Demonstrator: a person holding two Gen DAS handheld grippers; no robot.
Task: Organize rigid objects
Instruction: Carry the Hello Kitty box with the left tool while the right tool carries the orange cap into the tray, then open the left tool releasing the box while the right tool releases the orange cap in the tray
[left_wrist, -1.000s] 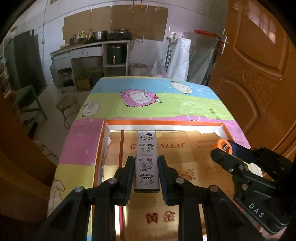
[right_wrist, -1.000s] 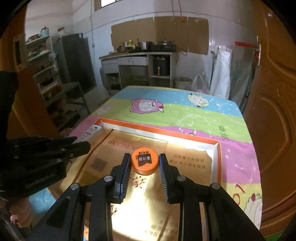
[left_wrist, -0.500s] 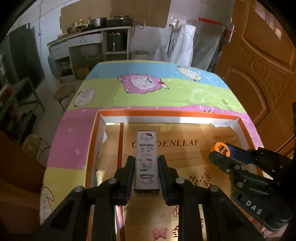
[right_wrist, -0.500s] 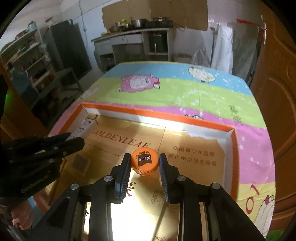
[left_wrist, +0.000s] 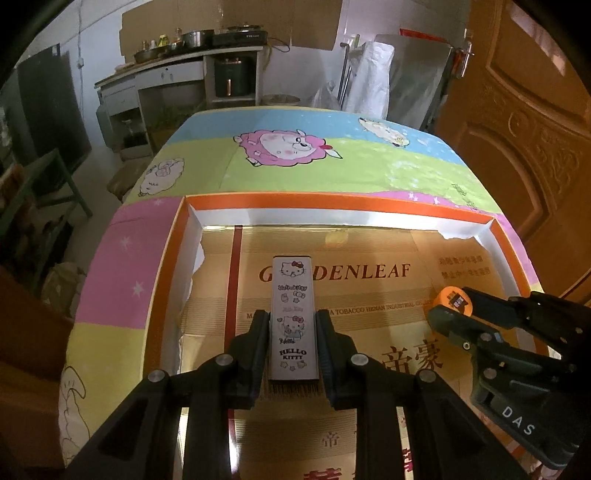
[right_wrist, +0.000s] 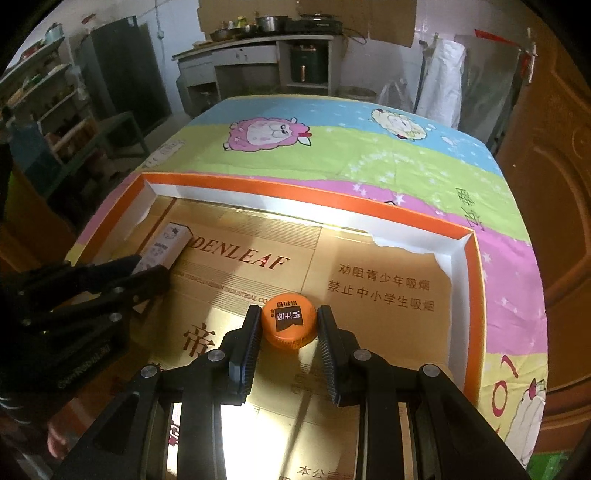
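A: From the left wrist, what has changed in the last second?

B: The left gripper stays clamped on the Hello Kitty box, pads against both long sides. The view has dropped closer to the orange-rimmed tray; its gold cardboard floor now fills more of the frame, and the box hangs over the tray's left part, near the red stripe. Whether its lower end touches the floor cannot be told.

A: And the right wrist?

B: The same descent. The right gripper keeps its hold on the orange bottle cap, squeezed between the ribbed pads, now low over the middle-right of the tray floor. The left gripper shows at the left edge with the box end poking past it.

A: What does that mean for the task?

B: Both pieces appear to be arriving inside the tray, well apart from each other. The likely next step is setting them down and releasing; neither has been let go yet.
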